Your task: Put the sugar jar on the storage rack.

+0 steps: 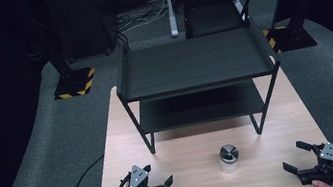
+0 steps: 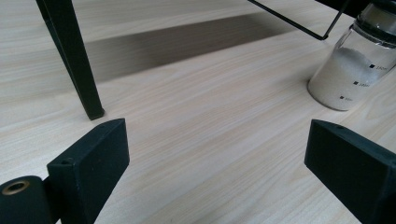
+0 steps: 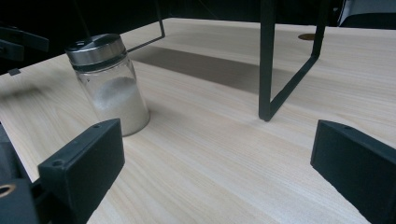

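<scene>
A glass shaker (image 1: 229,158) with a metal lid and white powder inside stands upright on the wooden table (image 1: 193,180), in front of the black shelf rack (image 1: 195,63). My left gripper (image 1: 159,174) rests near the front left edge, open, jaws wide with nothing between them; the shaker (image 2: 350,65) lies ahead to its right. At the front right corner my right gripper (image 1: 296,155) is open and empty too, and the shaker (image 3: 109,84) stands ahead to its left.
The two-tier black rack stands on the table's far half; one leg (image 2: 77,60) is close ahead of the left gripper and another (image 3: 267,60) ahead of the right. Bare wood lies between the grippers. Grey carpet, black stands and a chair surround the table.
</scene>
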Tool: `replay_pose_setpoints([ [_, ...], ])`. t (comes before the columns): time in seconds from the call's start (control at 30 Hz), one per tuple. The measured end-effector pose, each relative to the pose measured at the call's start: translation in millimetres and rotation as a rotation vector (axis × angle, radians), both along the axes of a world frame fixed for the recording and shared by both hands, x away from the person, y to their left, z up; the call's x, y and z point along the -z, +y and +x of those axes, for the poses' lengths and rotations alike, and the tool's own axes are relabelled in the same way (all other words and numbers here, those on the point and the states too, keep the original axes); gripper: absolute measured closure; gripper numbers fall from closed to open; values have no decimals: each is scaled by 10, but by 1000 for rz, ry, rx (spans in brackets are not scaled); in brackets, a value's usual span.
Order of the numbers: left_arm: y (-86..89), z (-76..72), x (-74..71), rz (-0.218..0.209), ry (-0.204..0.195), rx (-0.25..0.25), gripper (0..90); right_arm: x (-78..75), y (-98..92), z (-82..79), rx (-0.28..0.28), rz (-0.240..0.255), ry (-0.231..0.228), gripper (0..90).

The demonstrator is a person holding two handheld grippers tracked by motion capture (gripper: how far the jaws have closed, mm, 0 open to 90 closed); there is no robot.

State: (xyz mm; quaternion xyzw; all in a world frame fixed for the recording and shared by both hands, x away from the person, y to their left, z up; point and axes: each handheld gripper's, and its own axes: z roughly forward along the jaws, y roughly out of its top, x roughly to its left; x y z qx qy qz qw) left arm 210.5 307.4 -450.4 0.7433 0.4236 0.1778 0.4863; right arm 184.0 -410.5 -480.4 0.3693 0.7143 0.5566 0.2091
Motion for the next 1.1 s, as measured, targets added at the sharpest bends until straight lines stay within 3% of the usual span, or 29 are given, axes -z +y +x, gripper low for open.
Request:
replay_pose_setpoints([
  [0.23, -8, 10, 1, -2, 1, 3, 65, -1, 1, -7, -12, -1, -1, 17],
  [0.5, -4, 8, 2, -2, 2, 4, 65, -34, 120, 56, -72, -18, -2, 14],
  [1.1, -6, 13, 4, -3, 5, 6, 65, -130, 885, 599, -251, -107, 33, 18],
])
